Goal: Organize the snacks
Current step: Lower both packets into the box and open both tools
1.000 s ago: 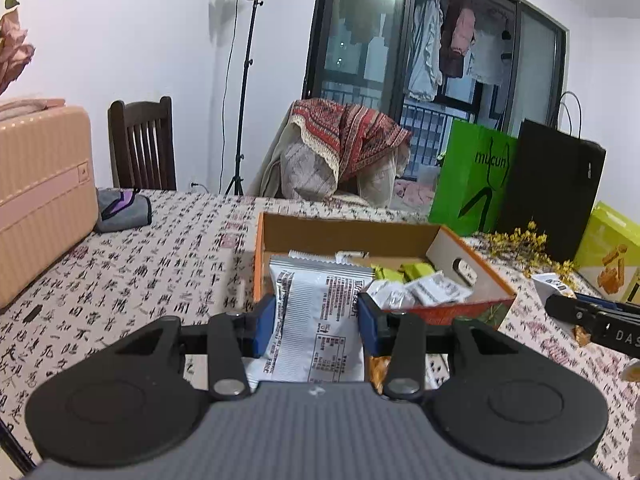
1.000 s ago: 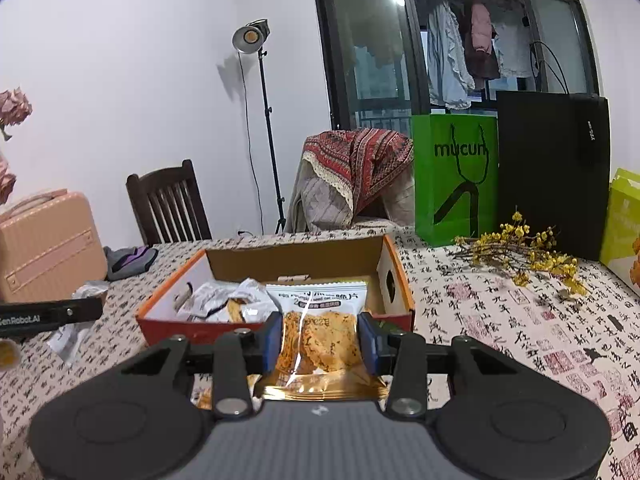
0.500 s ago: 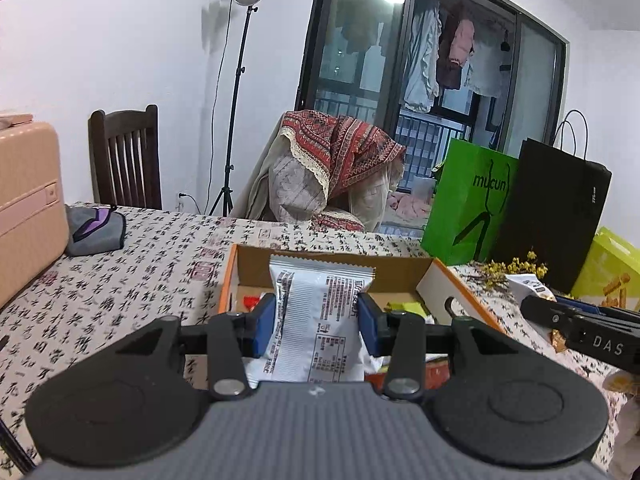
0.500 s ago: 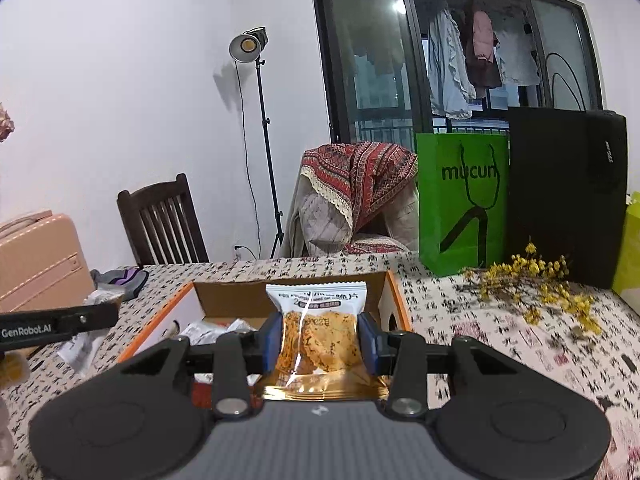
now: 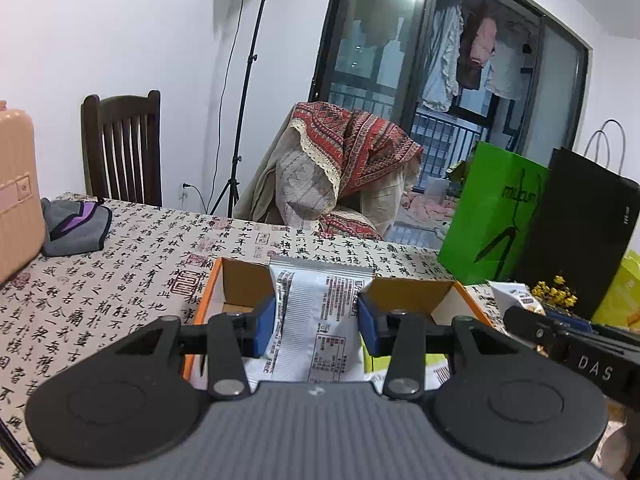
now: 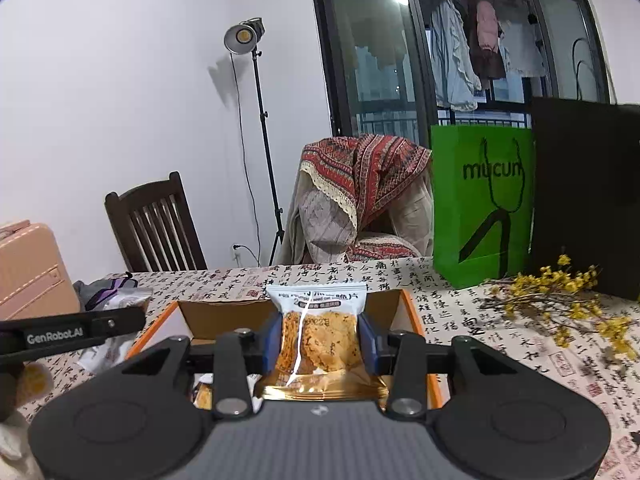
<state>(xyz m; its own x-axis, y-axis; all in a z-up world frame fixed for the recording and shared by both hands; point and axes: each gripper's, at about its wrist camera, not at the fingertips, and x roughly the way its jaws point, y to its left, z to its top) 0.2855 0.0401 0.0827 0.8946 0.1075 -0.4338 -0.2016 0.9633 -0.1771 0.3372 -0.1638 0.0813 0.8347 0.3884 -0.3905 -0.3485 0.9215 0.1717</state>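
Note:
My left gripper is shut on a white snack packet with printed text, held upright over the orange-rimmed cardboard box. My right gripper is shut on a clear packet of golden crisps, held upright over the same box. Other snack packets lie in the box, mostly hidden behind the grippers. The right gripper's body shows at the right of the left wrist view; the left gripper's body shows at the left of the right wrist view.
The table carries a calligraphy-print cloth. A pink suitcase and a grey pouch are at the left. A green bag, a black bag and yellow flowers are at the right. Chairs stand behind.
Both grippers have risen and tilted up with their packets still held. The box now sits lower in both views and its contents are mostly hidden.

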